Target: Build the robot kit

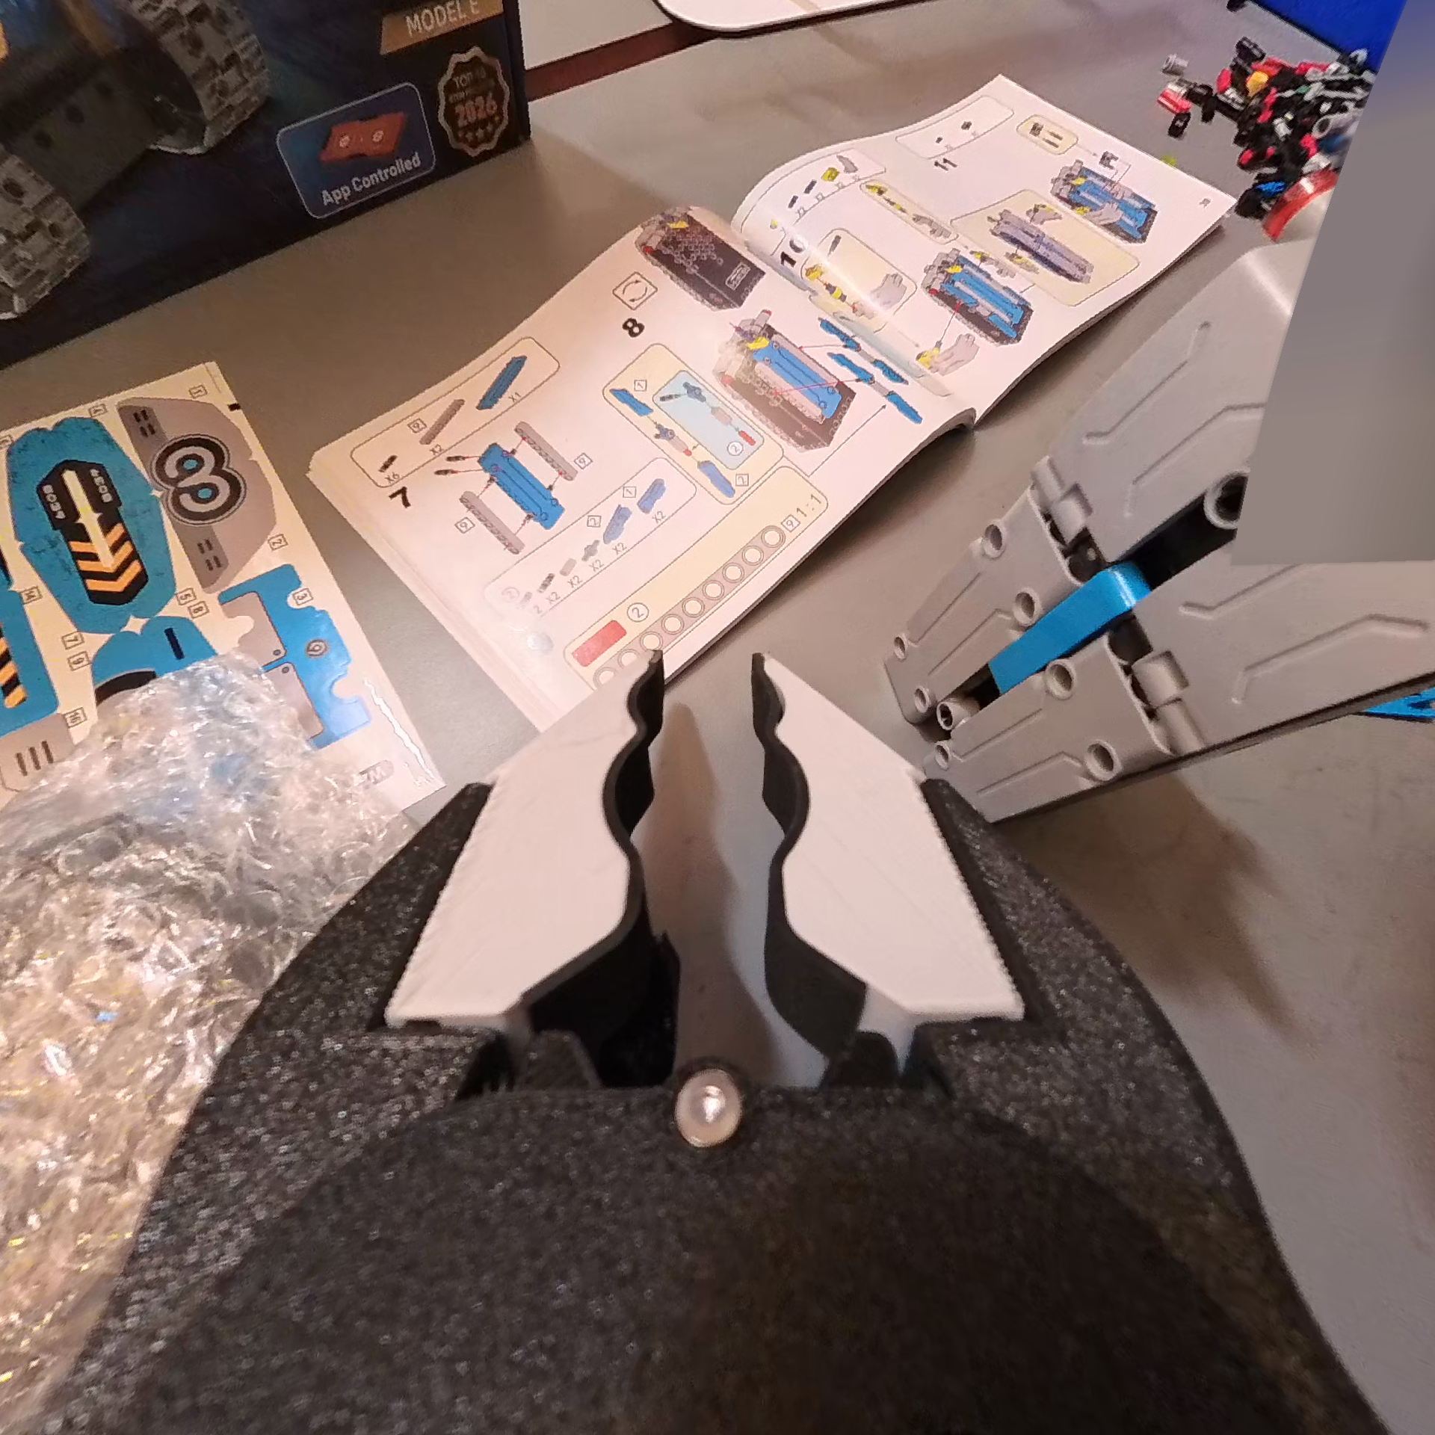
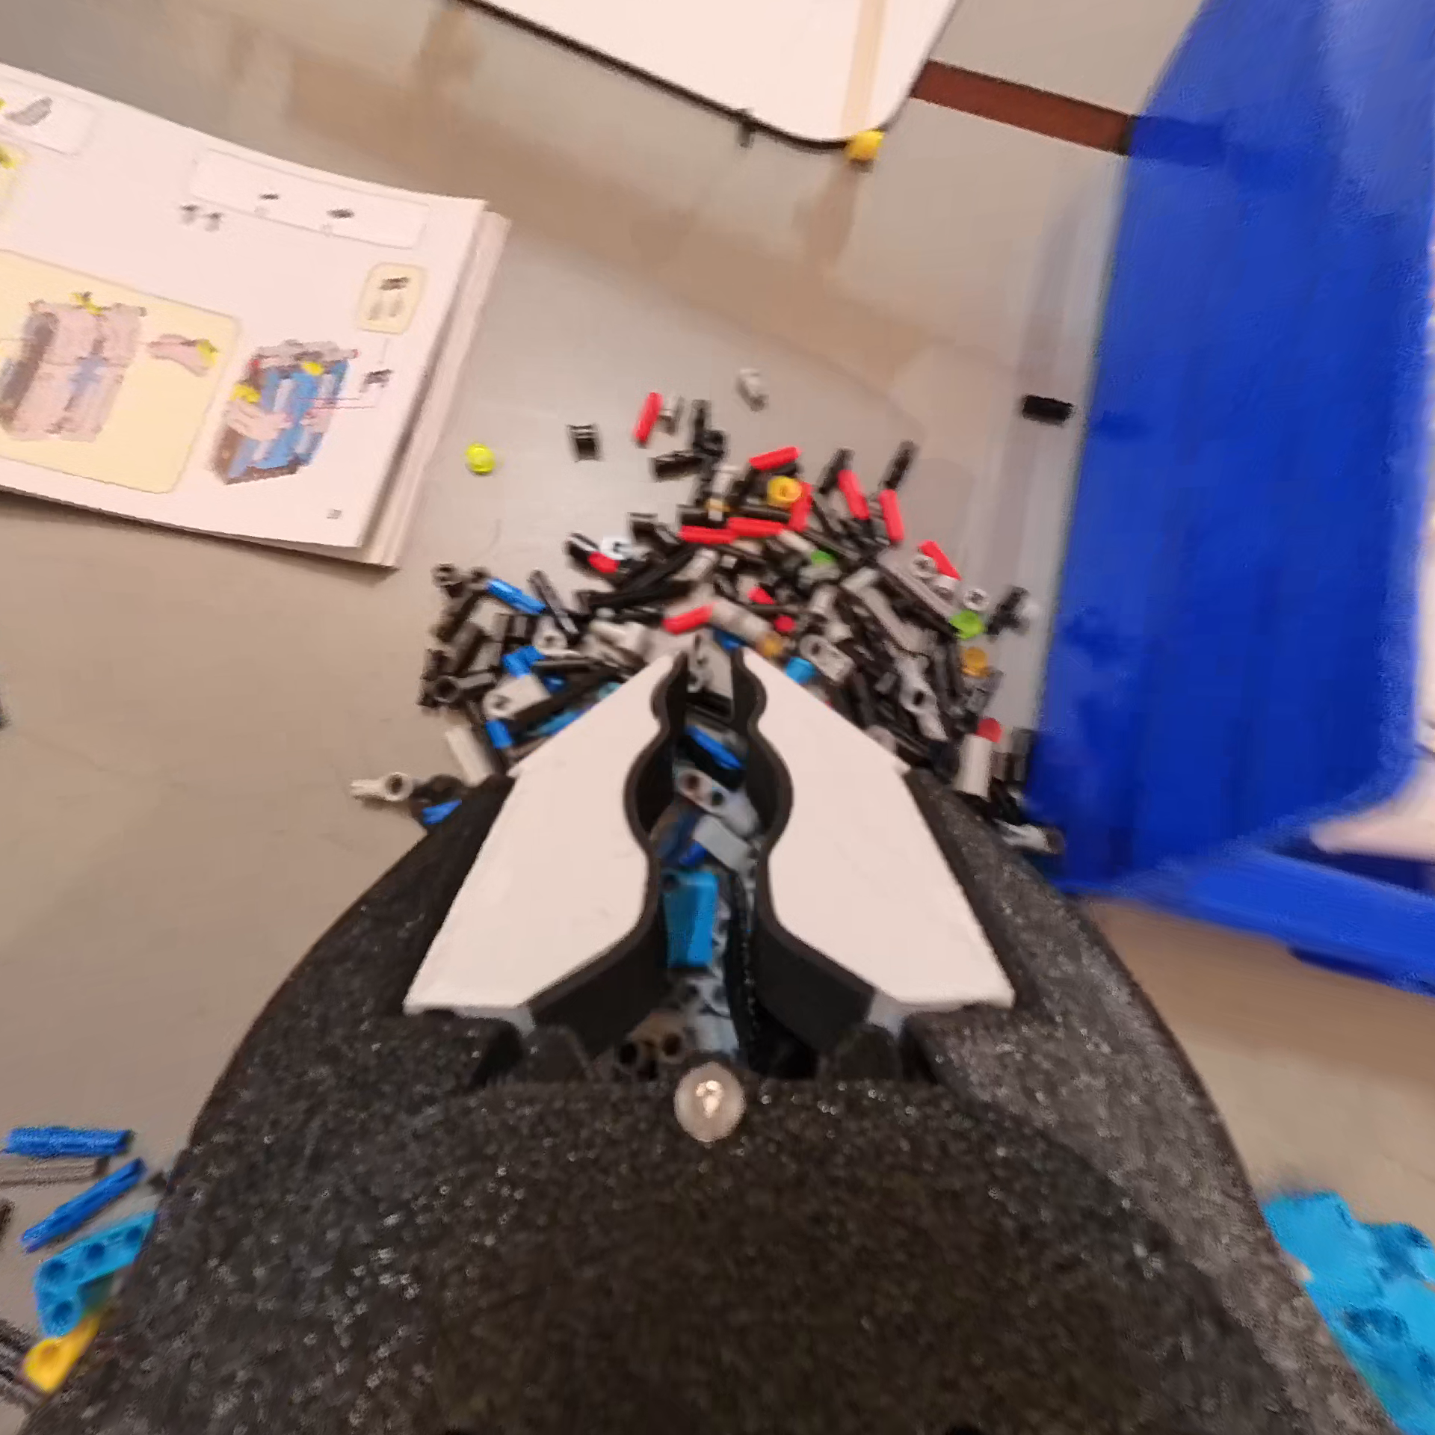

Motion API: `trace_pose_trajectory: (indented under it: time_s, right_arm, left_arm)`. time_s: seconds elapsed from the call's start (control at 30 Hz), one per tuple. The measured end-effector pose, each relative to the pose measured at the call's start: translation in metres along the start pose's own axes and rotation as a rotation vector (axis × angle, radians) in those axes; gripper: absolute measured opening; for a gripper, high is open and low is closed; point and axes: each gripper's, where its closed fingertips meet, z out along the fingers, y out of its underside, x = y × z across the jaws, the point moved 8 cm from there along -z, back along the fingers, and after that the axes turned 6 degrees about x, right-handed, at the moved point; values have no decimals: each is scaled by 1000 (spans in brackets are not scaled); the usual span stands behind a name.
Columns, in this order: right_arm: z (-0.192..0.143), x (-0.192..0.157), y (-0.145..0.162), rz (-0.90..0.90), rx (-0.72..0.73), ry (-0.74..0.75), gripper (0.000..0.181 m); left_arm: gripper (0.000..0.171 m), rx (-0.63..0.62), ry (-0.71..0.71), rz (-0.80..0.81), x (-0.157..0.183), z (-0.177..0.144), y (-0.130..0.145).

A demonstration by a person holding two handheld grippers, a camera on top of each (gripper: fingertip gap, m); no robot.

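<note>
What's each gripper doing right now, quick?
Left gripper: open, holding nothing, above the table.
Right gripper: nearly shut over the parts pile; hold cannot be told.

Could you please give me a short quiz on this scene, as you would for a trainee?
1. True or false: the left claw stands open with nothing between its jaws.
2. What lies directly ahead of the right claw? A) bubble wrap B) pile of small building pieces C) a sticker sheet
3. What colour is the beam showing between the panels of the grey model?

Key: 1 true; 2 B; 3 blue.
</note>
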Motion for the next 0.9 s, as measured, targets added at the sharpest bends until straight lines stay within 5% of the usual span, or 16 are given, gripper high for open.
trace_pose_trajectory:
  time_s: [0.3, 0.47, 0.57, 0.77, 0.9]
  right_arm:
    - [-46, 44, 31, 93, -25, 205, 21]
    - [-53, 44, 34, 217, -1, 70, 27]
    - [-49, 44, 34, 293, 27, -5, 26]
    - [-25, 39, 22, 189, 2, 81, 36]
    - [-9, 38, 14, 126, -51, 250, 21]
  left_arm:
    - [22, -2, 10, -17, -1, 0, 0]
    - [22, -6, 14, -18, -1, 1, 0]
    - [22, -5, 15, -20, -1, 1, 0]
    - [22, -4, 14, -16, -1, 0, 0]
    - [22, -1, 14, -16, -1, 0, 0]
